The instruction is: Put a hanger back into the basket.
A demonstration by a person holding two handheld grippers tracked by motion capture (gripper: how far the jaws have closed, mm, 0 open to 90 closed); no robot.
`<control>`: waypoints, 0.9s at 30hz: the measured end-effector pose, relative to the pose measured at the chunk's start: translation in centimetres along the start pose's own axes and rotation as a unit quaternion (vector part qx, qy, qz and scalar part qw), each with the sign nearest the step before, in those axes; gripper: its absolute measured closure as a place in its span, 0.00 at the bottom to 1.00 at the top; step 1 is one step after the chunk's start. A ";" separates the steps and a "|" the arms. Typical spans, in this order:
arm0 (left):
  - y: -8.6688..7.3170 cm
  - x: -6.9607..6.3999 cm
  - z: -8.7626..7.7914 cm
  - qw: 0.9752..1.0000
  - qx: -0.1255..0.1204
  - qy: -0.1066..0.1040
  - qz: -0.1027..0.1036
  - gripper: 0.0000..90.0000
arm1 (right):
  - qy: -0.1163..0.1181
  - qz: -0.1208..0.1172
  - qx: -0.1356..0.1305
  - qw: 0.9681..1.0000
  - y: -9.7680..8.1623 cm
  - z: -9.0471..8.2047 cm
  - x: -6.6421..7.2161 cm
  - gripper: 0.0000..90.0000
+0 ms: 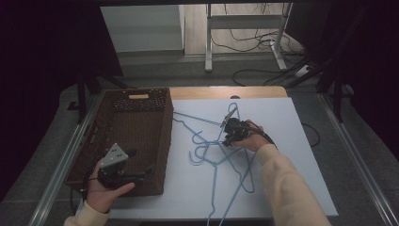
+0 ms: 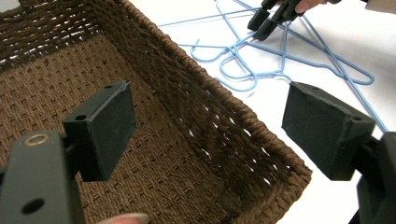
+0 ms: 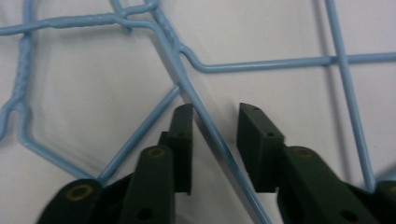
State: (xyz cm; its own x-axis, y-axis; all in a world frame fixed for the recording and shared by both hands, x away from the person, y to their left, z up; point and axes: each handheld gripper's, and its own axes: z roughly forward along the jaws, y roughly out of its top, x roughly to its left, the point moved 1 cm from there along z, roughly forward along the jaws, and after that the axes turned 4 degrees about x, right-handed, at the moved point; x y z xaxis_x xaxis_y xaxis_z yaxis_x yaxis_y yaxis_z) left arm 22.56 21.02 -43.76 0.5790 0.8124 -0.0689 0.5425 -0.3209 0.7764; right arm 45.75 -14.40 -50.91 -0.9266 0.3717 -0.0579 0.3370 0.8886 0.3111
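Though not yet pinching, straddles a single wire (image 3: 187, 84) of the blue hangers (image 1: 221, 155) with the right gripper (image 3: 215, 112), jaws part-way open, nothing clamped, the left pad closest to the metal and a sliver of white visible on the other side. Sees that wire's long axis run from 11 o'clock down to 5 o'clock through the gap in the right gripper view, so needs only a squeeze across it, by this reading, to take hold. Finds the same right gripper (image 1: 230, 132) in the high view at the top of the tangle, with hooks fanning toward 8 o'clock and long shoulders trailing toward 6 o'clock over the white table (image 1: 291, 141). Makes this the nearer hand by far.

Further out, toward 8 o'clock, keeps the left gripper (image 1: 141, 161) wide open and empty at the near right corner of the brown wicker basket (image 1: 167, 122), one jaw inside, one outside, wall (image 2: 243, 112) between them and untouched.

Cannot count the hangers: crossed, overlapping, the lowest cut off at the table's near edge. Cannot tell which hanger owns the straddled wire, nor whether it is snagged under its neighbours.
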 end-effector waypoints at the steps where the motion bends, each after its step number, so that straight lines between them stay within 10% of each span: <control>1: 0.0 0.0 0.0 1.000 0.000 0.000 0.000 0.19 | 0.009 -0.002 0.002 1.000 0.1 0.0 0.0 0.81; 27: 0.0 0.0 -0.5 1.000 -0.015 0.009 0.001 0.19 | -0.019 -0.062 -0.011 0.998 0.4 -1.7 0.5 0.87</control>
State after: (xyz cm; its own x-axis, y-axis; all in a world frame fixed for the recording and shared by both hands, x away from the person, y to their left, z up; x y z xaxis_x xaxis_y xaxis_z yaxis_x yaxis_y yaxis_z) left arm 22.28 21.28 -43.47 0.5681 0.8210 -0.0564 0.5233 -0.3075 0.7947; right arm 45.11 -14.33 -49.21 -0.9538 0.2695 -0.1325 0.2163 0.9226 0.3194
